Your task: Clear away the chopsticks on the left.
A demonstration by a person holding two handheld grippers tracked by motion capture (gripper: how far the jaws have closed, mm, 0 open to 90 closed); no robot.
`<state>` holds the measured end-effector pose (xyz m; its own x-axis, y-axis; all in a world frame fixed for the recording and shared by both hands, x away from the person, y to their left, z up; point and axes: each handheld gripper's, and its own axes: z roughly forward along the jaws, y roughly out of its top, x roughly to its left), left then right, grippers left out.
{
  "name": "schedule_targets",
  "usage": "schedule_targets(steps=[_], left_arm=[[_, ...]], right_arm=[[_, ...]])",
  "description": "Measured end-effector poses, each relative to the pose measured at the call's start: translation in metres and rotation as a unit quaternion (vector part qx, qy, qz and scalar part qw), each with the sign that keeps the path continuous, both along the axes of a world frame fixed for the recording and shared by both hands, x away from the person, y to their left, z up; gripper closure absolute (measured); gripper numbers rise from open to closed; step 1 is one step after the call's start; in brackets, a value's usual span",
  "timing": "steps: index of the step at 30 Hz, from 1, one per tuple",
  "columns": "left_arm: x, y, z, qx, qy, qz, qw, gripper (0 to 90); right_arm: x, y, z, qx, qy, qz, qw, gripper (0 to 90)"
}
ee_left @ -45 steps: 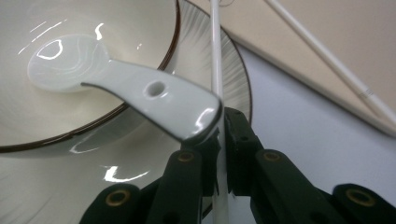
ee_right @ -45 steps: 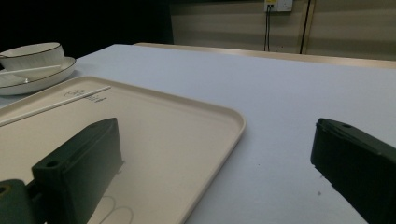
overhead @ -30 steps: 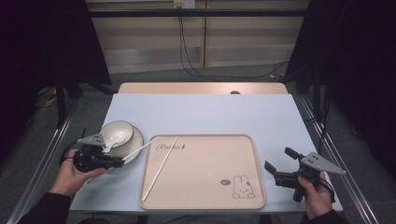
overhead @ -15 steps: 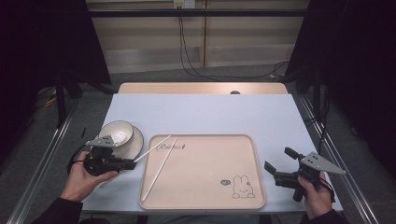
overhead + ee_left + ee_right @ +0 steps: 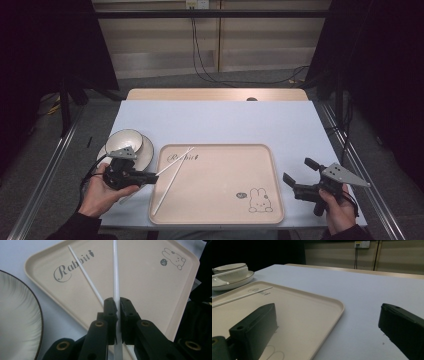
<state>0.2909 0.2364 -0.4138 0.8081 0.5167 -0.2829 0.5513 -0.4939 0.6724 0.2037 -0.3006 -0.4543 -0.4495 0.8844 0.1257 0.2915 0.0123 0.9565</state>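
My left gripper [image 5: 152, 176] is at the left edge of the beige rabbit tray [image 5: 220, 200], shut on a white chopstick [image 5: 176, 162] that slants out over the tray's near-left corner. In the left gripper view the jaws [image 5: 117, 303] pinch that chopstick [image 5: 115, 270], which runs straight ahead. A second white chopstick [image 5: 169, 186] lies flat on the tray, crossing under the held one near the "Rabbit" lettering [image 5: 71, 268]. My right gripper [image 5: 299, 176] rests on the table off the tray's right edge, open with nothing between its jaws [image 5: 327, 332].
A white bowl [image 5: 125, 140] stands on a dark-rimmed plate [image 5: 146, 155] just behind my left gripper, left of the tray. The pale blue tabletop [image 5: 225, 122] stretches behind the tray. A wooden strip [image 5: 215, 95] lines the far edge, and metal rails run along both sides.
My left gripper has moved right and a little nearer, from beside the bowl to the tray's left edge, carrying the chopstick with it. The right gripper has not moved.
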Motion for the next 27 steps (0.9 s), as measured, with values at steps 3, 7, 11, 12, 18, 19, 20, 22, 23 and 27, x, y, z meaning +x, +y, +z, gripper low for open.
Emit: schedule_targets(steps=[3, 7, 11, 12, 18, 19, 20, 22, 23, 27], left_arm=[[-0.004, -0.009, 0.002, 0.005, 0.000, 0.004, 1.0000, 84.7], [-0.007, -0.019, 0.005, -0.004, -0.003, 0.017, 0.9998, 84.8], [-0.007, -0.028, 0.005, -0.012, -0.001, 0.034, 0.9994, 84.7], [-0.007, -0.030, 0.003, -0.013, 0.000, 0.038, 0.9992, 84.7], [-0.007, -0.042, -0.005, -0.012, 0.015, 0.057, 0.9982, 84.7], [-0.007, -0.044, -0.007, -0.013, 0.021, 0.055, 0.9982, 84.7], [-0.007, -0.045, -0.008, -0.010, 0.022, 0.060, 0.9979, 84.7], [-0.007, -0.048, -0.009, -0.011, 0.022, 0.071, 0.9972, 84.7], [-0.007, -0.050, -0.009, -0.007, 0.018, 0.077, 0.9969, 84.8], [-0.008, -0.060, -0.005, -0.003, 0.012, 0.088, 0.9961, 84.8]], right_arm=[[0.000, 0.000, 0.000, 0.001, 0.000, -0.001, 1.0000, 1.5], [0.000, 0.000, 0.000, 0.000, -0.001, 0.000, 1.0000, 1.4], [0.000, 0.000, 0.000, 0.000, 0.001, 0.000, 1.0000, 1.5], [0.000, 0.000, 0.000, 0.000, 0.000, 0.000, 1.0000, 1.4], [0.000, 0.000, 0.000, 0.001, 0.000, -0.001, 1.0000, 1.5], [0.000, 0.000, 0.000, 0.001, 0.000, -0.001, 1.0000, 1.4], [0.000, 0.000, 0.000, -0.001, -0.001, 0.000, 1.0000, 1.5], [0.000, 0.000, 0.000, -0.007, -0.002, 0.002, 1.0000, 1.5], [0.001, 0.001, 0.000, 0.000, -0.001, -0.001, 1.0000, 1.4], [0.000, 0.001, 0.000, 0.000, -0.001, -0.001, 1.0000, 1.5]])
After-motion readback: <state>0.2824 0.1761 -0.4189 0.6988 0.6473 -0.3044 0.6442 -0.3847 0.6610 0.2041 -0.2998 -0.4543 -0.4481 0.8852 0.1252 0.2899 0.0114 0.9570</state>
